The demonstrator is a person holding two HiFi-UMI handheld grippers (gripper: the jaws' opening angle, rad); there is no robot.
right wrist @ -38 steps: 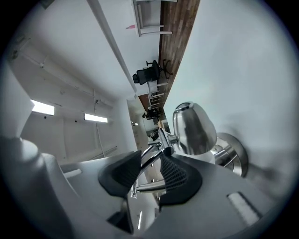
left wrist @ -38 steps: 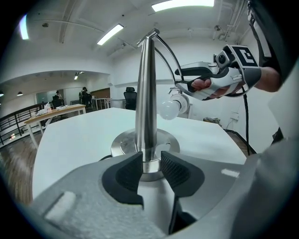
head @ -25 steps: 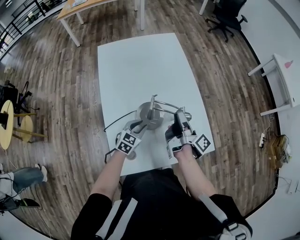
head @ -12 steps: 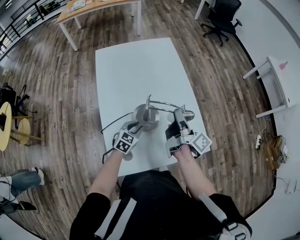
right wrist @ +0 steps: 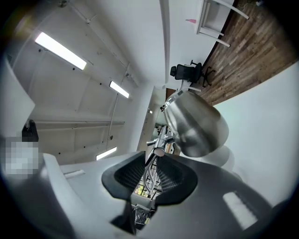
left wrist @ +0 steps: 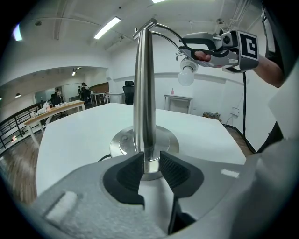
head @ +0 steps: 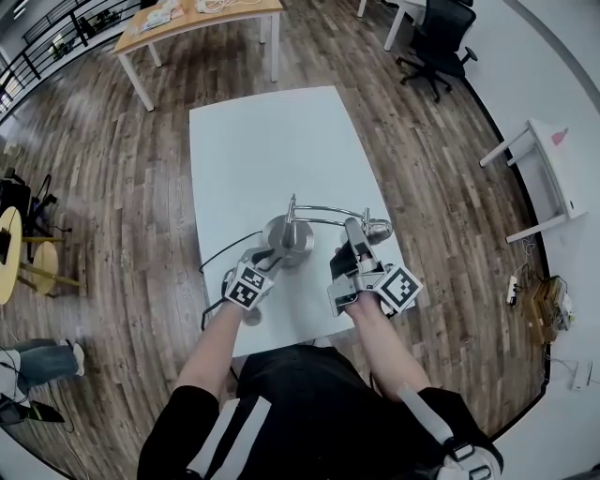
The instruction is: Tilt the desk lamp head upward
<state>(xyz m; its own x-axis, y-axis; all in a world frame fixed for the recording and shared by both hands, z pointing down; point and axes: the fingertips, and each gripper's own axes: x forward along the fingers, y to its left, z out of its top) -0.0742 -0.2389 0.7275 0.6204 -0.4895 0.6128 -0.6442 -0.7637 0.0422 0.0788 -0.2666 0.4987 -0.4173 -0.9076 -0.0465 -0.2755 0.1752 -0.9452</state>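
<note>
A chrome desk lamp stands on the white table (head: pixel 262 141), with a round base (head: pixel 286 234), an upright post (left wrist: pixel 144 93) and a curved arm ending in the head (head: pixel 378 226). Its bulb (left wrist: pixel 186 77) points down. My left gripper (head: pixel 267 255) is shut on the post just above the base (left wrist: pixel 122 140). My right gripper (head: pixel 352 234) is up at the lamp head (right wrist: pixel 196 123). Its jaws are closing, with the thin neck behind the head between them. The pads still stand slightly off it.
A black cable (head: pixel 220 253) runs from the lamp base off the table's left edge. Around the table on the wood floor are a wooden table (head: pixel 187 19), an office chair (head: pixel 441 37), a white side table (head: pixel 553 159) and round yellow stools (head: pixel 14 248).
The head view has drifted, so the table sits lower in the picture. Both grippers stay at the lamp, the left on the post and the right by the head.
</note>
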